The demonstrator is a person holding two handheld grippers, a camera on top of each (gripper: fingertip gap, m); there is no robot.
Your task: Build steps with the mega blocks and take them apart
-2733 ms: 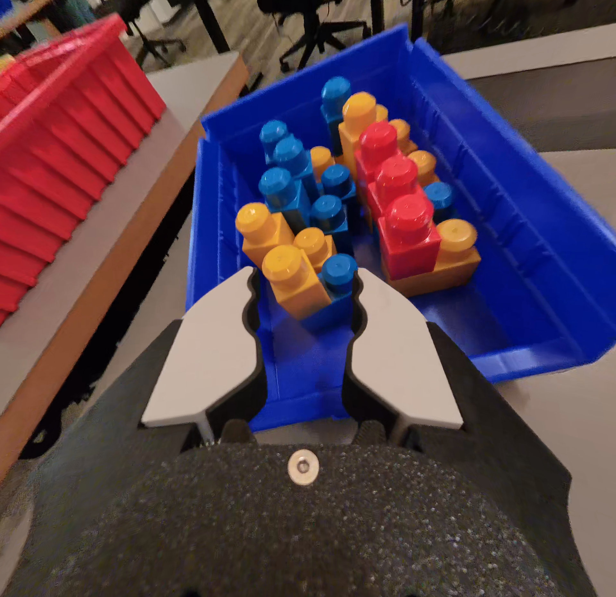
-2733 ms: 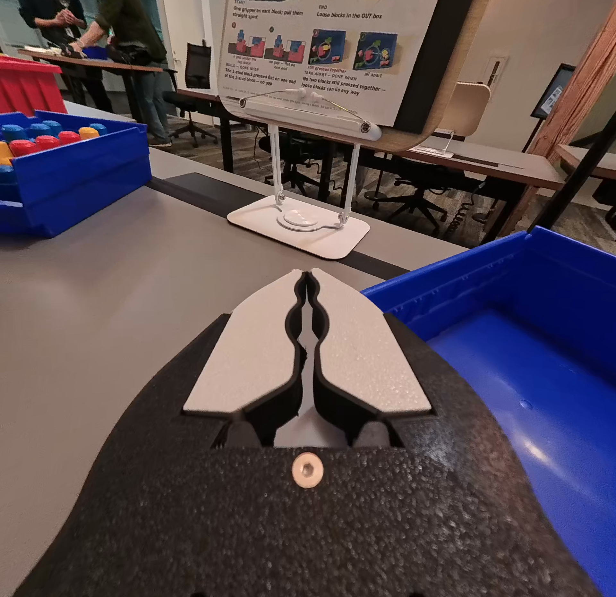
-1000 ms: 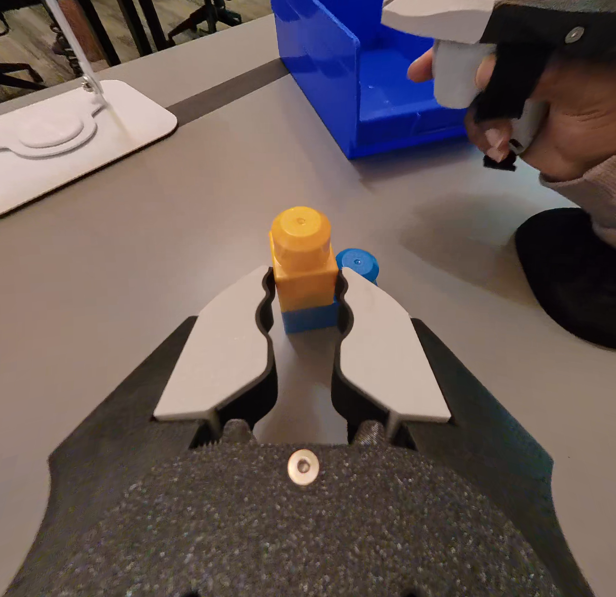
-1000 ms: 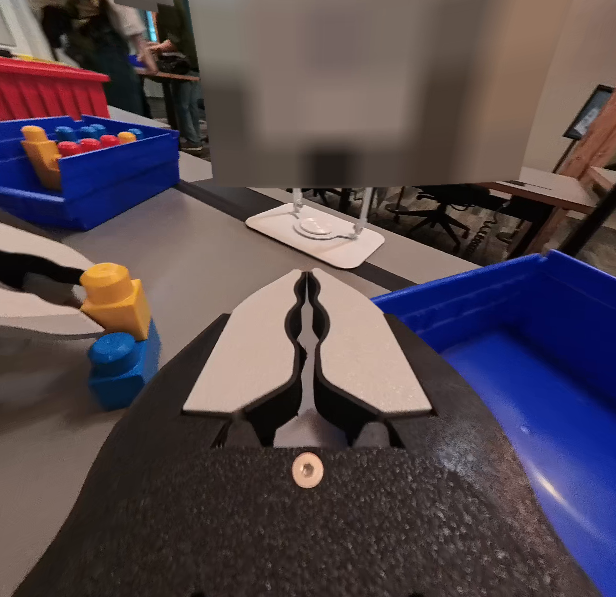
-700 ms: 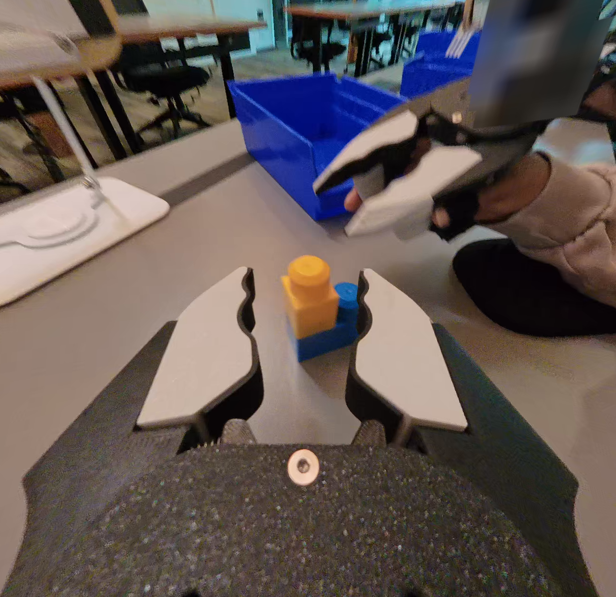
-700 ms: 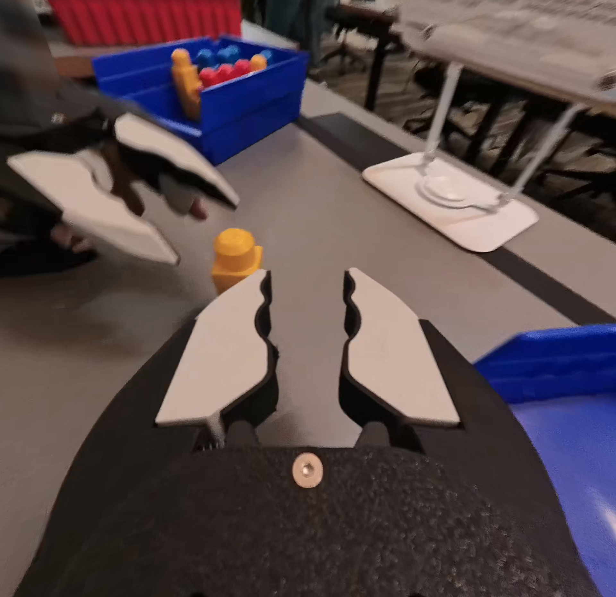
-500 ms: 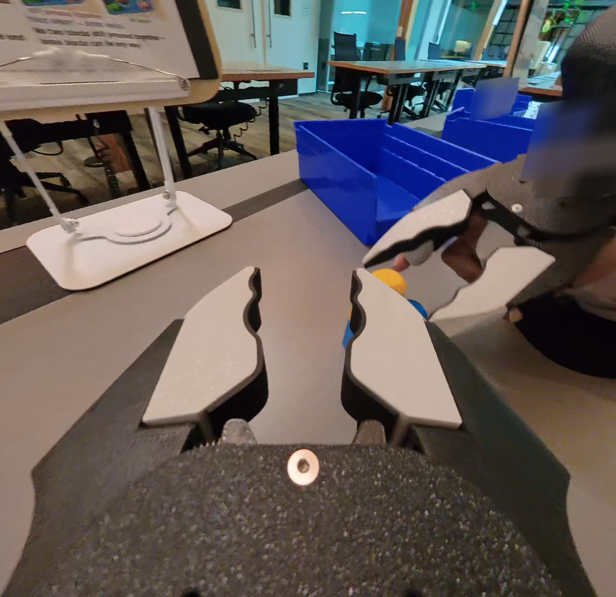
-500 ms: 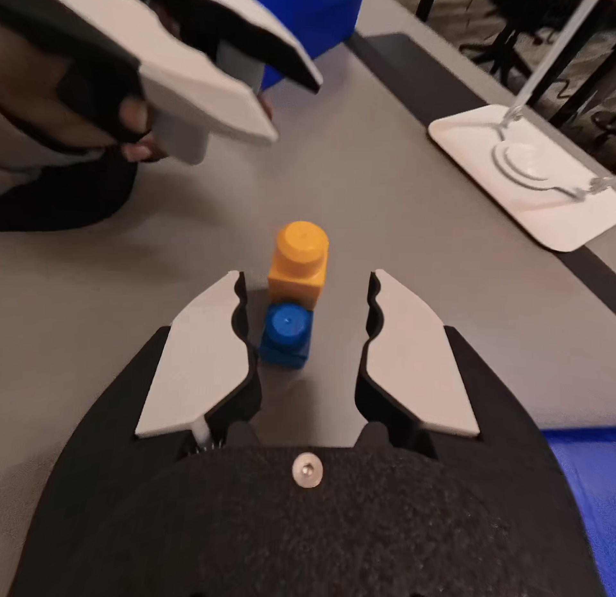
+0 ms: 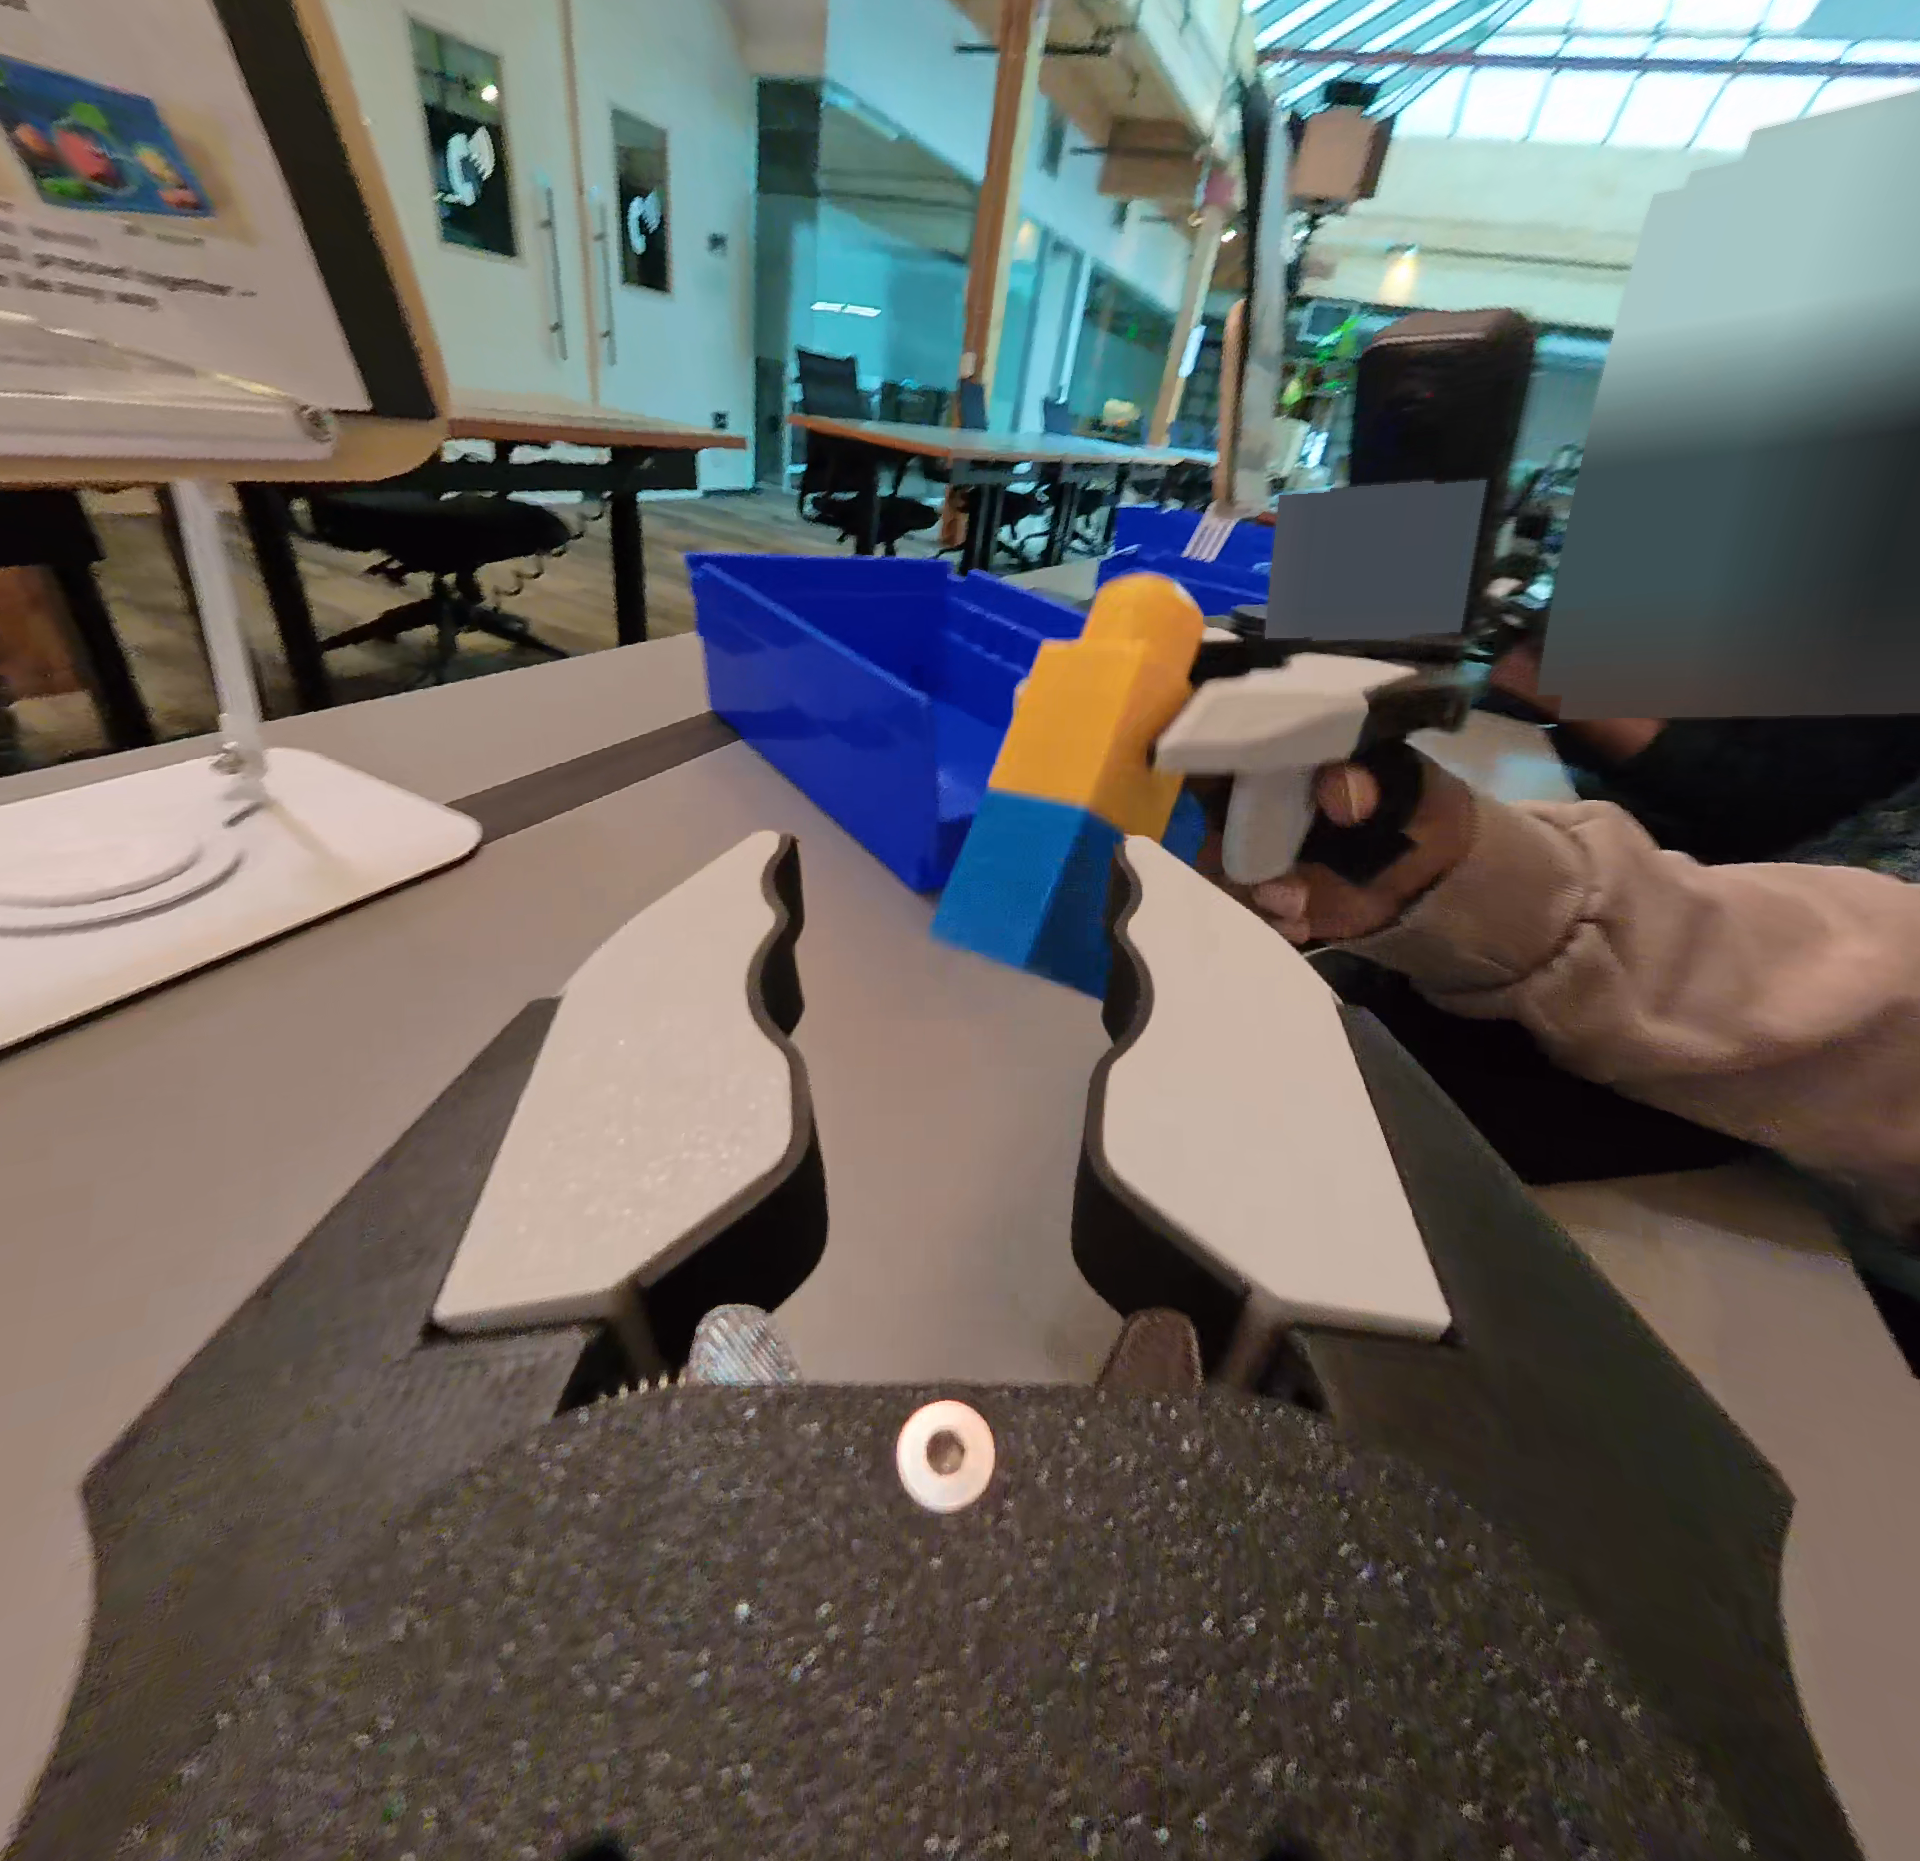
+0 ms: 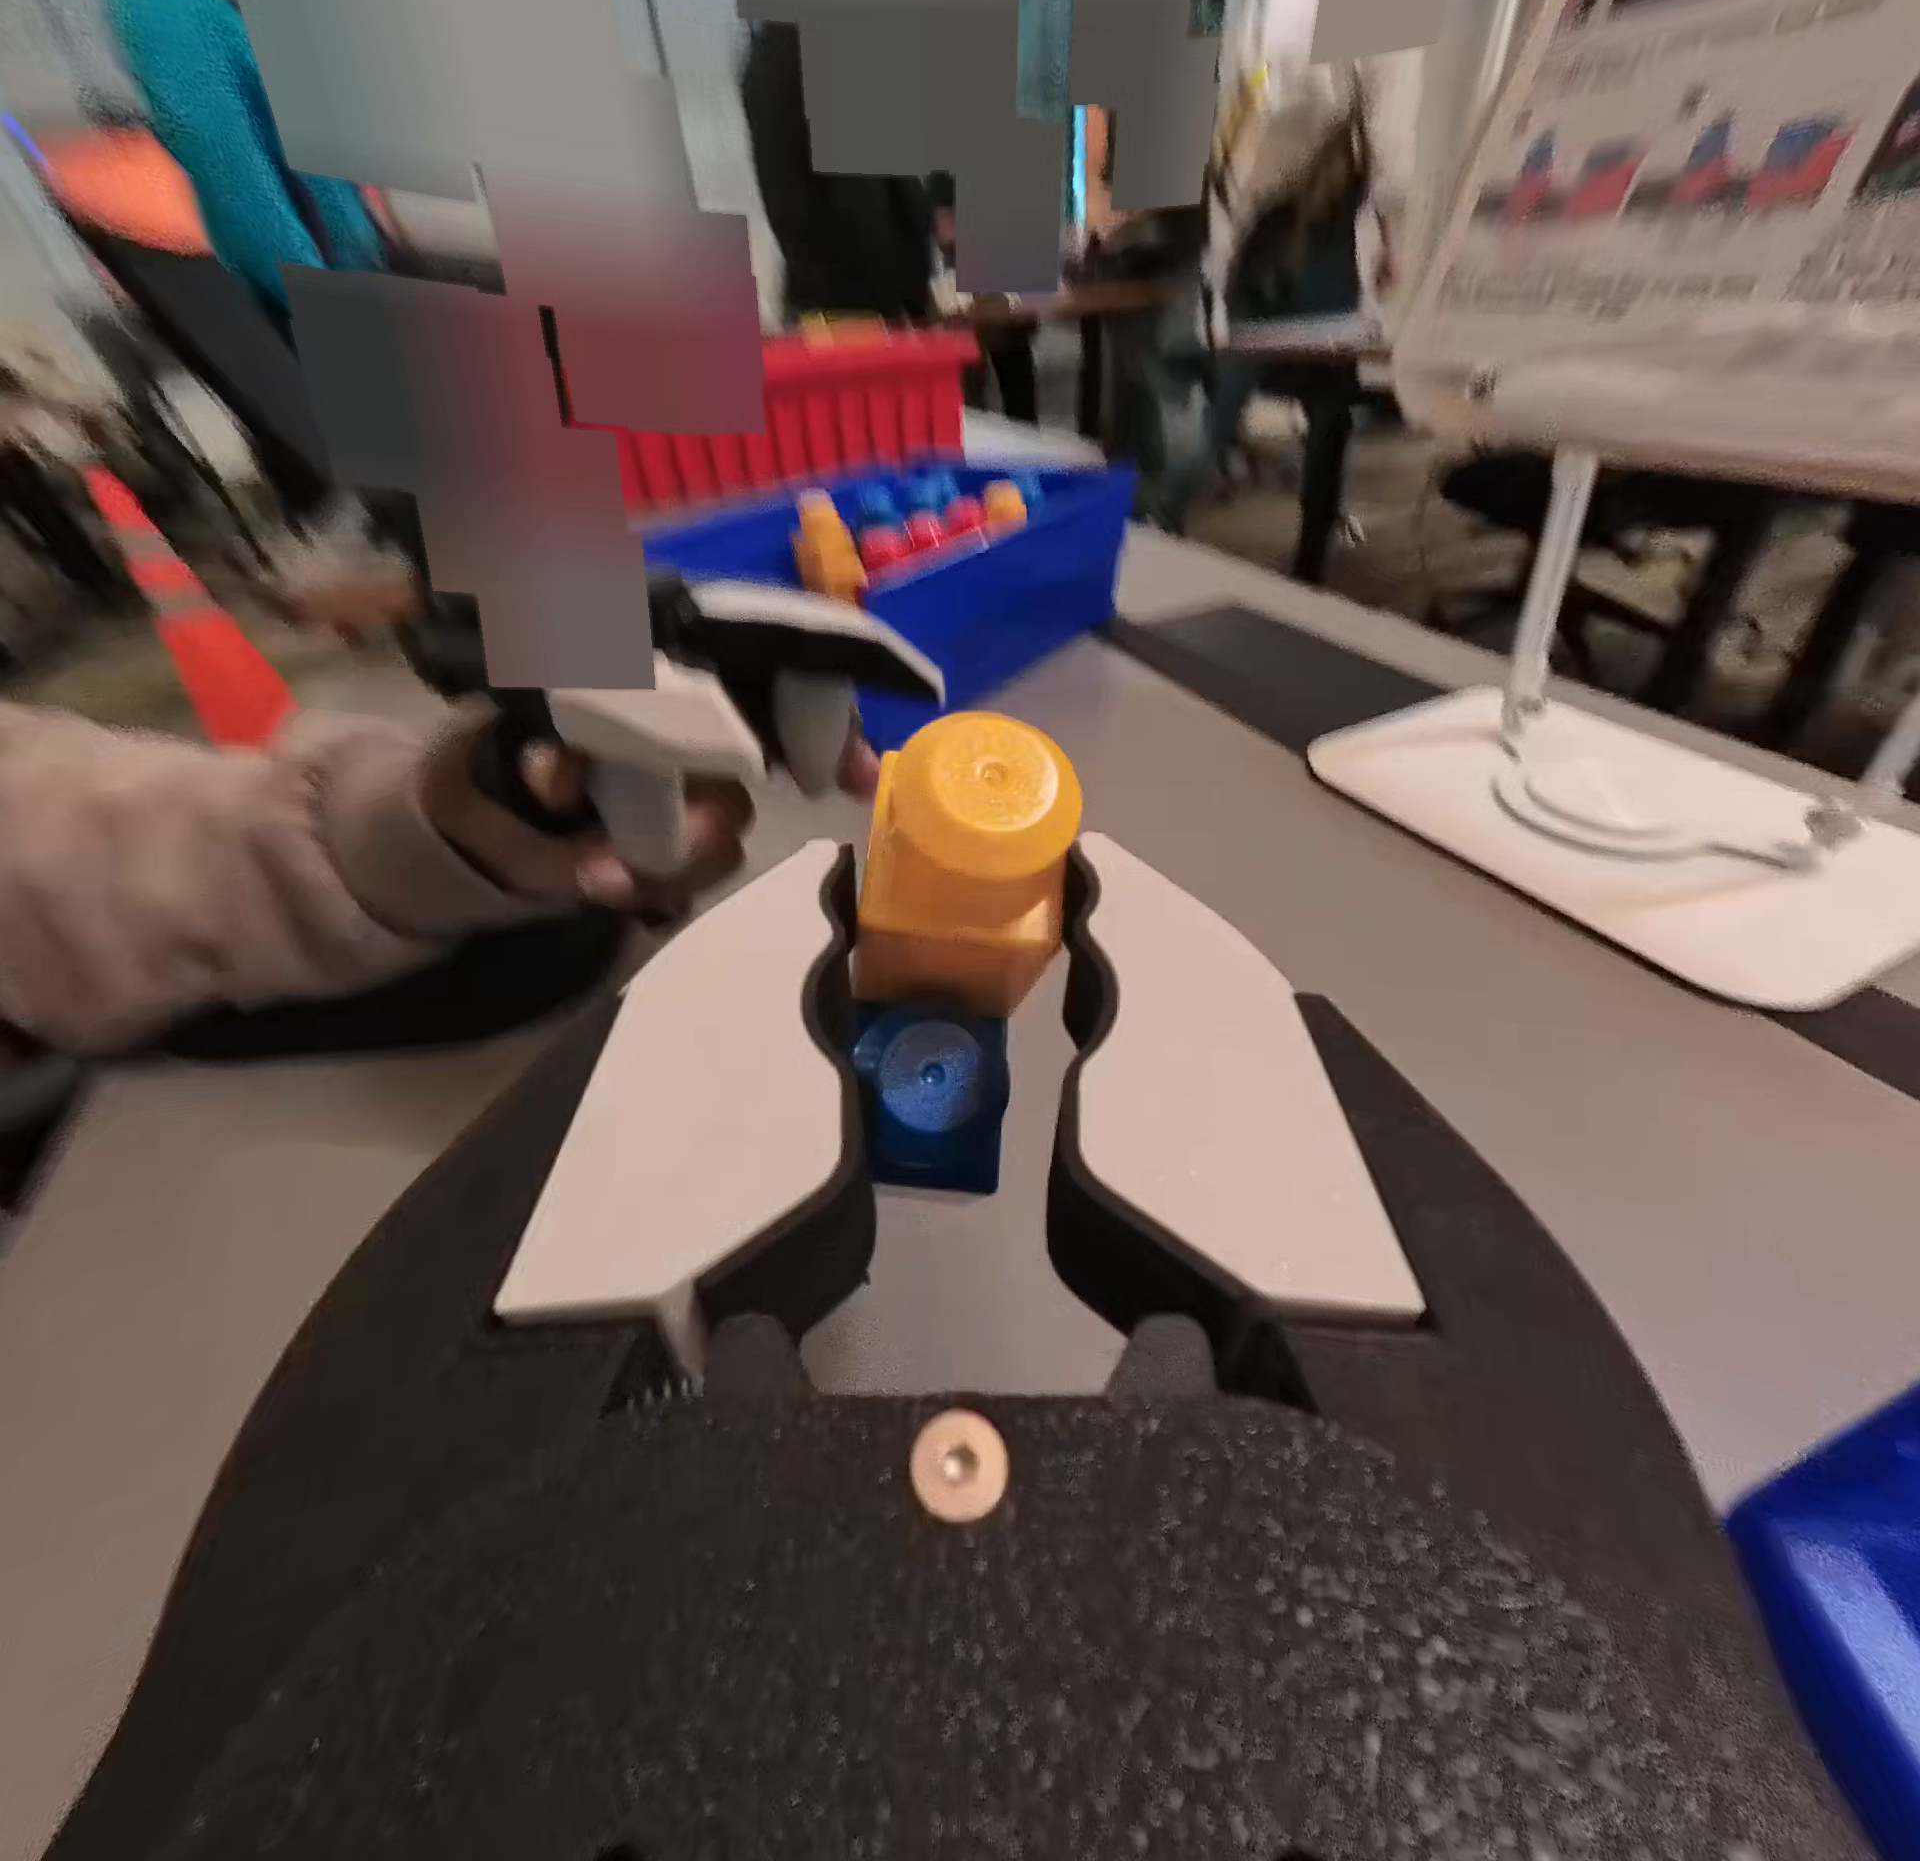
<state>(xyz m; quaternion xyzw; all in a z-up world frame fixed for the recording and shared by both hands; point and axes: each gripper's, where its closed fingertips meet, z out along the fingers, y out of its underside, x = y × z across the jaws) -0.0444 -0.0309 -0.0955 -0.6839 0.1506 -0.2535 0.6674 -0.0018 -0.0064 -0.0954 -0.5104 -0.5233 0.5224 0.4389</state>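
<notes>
Two hand-held grippers are in view: the left hand-held gripper (image 9: pixel 945 876) and the right hand-held gripper (image 10: pixel 961 876). Two joined plastic blocks show between them, one orange single-stud block (image 10: pixel 961 876) atop one blue two-stud block (image 10: pixel 930 1105). The grey tabletop (image 9: pixel 312 1032) carries two blue plastic bins, one holding blocks (image 10: pixel 997 585) and one near the right gripper (image 9: pixel 831 668), plus one white stand base (image 10: pixel 1621 835).

Open table at centre, edges crowded

Bare grey table (image 9: pixel 312 1032) fills the frame's middle; a white stand base (image 9: pixel 156 876) blocks the left edge, a blue bin (image 9: pixel 831 699) the centre right.
</notes>
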